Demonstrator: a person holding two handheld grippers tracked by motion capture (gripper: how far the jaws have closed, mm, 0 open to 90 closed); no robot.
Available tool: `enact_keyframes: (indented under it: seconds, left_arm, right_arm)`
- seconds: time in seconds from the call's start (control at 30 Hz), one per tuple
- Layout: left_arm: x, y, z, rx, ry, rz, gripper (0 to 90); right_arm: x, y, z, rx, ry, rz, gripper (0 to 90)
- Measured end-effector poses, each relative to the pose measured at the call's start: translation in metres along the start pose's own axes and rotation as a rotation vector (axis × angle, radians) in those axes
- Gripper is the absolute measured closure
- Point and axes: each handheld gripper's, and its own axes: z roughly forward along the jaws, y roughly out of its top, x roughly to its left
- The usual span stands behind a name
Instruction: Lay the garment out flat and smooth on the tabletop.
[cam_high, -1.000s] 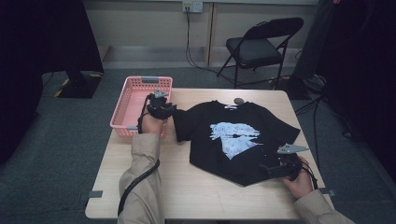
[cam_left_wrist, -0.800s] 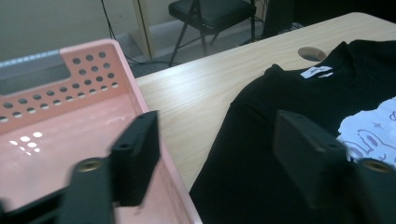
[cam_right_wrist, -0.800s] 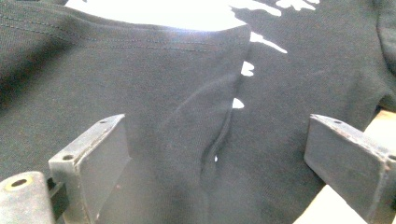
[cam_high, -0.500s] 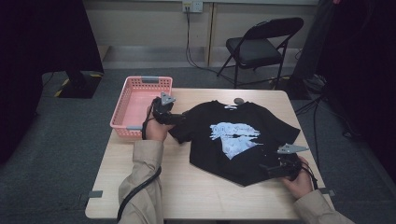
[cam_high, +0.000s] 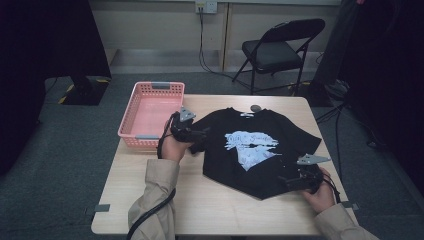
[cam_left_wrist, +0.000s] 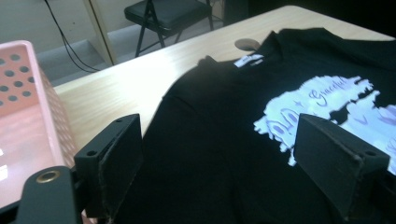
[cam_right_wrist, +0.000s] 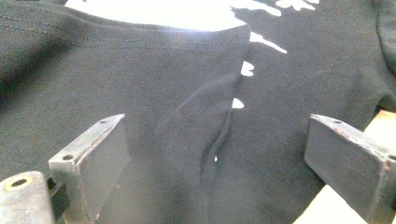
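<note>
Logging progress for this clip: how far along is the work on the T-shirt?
Early stage. Done: the black T-shirt lies spread print-up on the table. In hand: the left gripper, its jaws having just opened, sits at the shirt's sleeve, holding nothing; the right gripper is open at the hem. Left: no fold shows yet, and the pink basket holds no clothing.

T-shirt cropped on all sides, basket cut at left
</note>
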Motion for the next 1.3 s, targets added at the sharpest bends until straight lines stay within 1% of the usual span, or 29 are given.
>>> enact_keyframes:
  seconds: [0.03, 0.17, 0.3, 0.33, 0.5, 0.53, 0.63, 0.8, 0.87, 0.9, 0.97, 1.1, 1.27, 1.3]
  left_arm:
    - [-0.003, -0.002, -0.001, -0.001, -0.012, 0.002, 15.5]
    - [-0.008, -0.008, -0.002, -0.01, -0.03, 0.0, 15.5]
    - [-0.012, -0.011, -0.004, -0.013, -0.042, 0.009, 15.5]
    - [-0.015, -0.013, -0.006, -0.015, -0.053, 0.011, 15.5]
    - [-0.02, -0.017, -0.008, -0.015, -0.067, 0.023, 15.5]
    - [-0.022, -0.02, -0.009, -0.013, -0.076, 0.024, 15.4]
    - [-0.025, -0.026, -0.009, -0.009, -0.082, 0.03, 15.5]
    - [-0.029, -0.033, -0.008, -0.006, -0.098, 0.028, 15.4]
    - [-0.031, -0.036, -0.008, -0.006, -0.101, 0.035, 15.5]
    - [-0.033, -0.039, -0.009, -0.005, -0.113, 0.032, 15.5]
    - [-0.034, -0.04, -0.009, -0.007, -0.108, 0.036, 15.5]
    - [-0.038, -0.046, -0.009, 0.001, -0.118, 0.039, 15.5]
    - [-0.043, -0.054, -0.009, 0.005, -0.135, 0.04, 15.5]
    - [-0.045, -0.057, -0.009, 0.009, -0.141, 0.043, 15.5]
  right_arm:
    - [0.0, 0.0, 0.0, 0.0, 0.0, 0.0, 6.4]
    - [0.0, 0.0, 0.0, 0.0, 0.0, 0.0, 6.4]
    - [0.0, 0.0, 0.0, 0.0, 0.0, 0.0, 6.4]
    - [0.0, 0.0, 0.0, 0.0, 0.0, 0.0, 6.4]
    - [0.0, 0.0, 0.0, 0.0, 0.0, 0.0, 6.4]
    - [0.0, 0.0, 0.0, 0.0, 0.0, 0.0, 6.4]
    - [0.0, 0.0, 0.0, 0.0, 0.0, 0.0, 6.4]
    - [0.0, 0.0, 0.0, 0.0, 0.0, 0.0, 6.4]
    - [0.0, 0.0, 0.0, 0.0, 0.0, 0.0, 6.4]
    - [0.0, 0.0, 0.0, 0.0, -0.001, 0.0, 6.4]
    - [0.0, 0.0, 0.0, 0.0, -0.001, 0.0, 6.4]
    - [0.0, 0.0, 0.0, 0.0, -0.001, 0.0, 6.4]
    - [0.0, 0.0, 0.0, 0.0, 0.0, 0.0, 6.4]
    - [0.0, 0.0, 0.0, 0.0, 0.0, 0.0, 6.4]
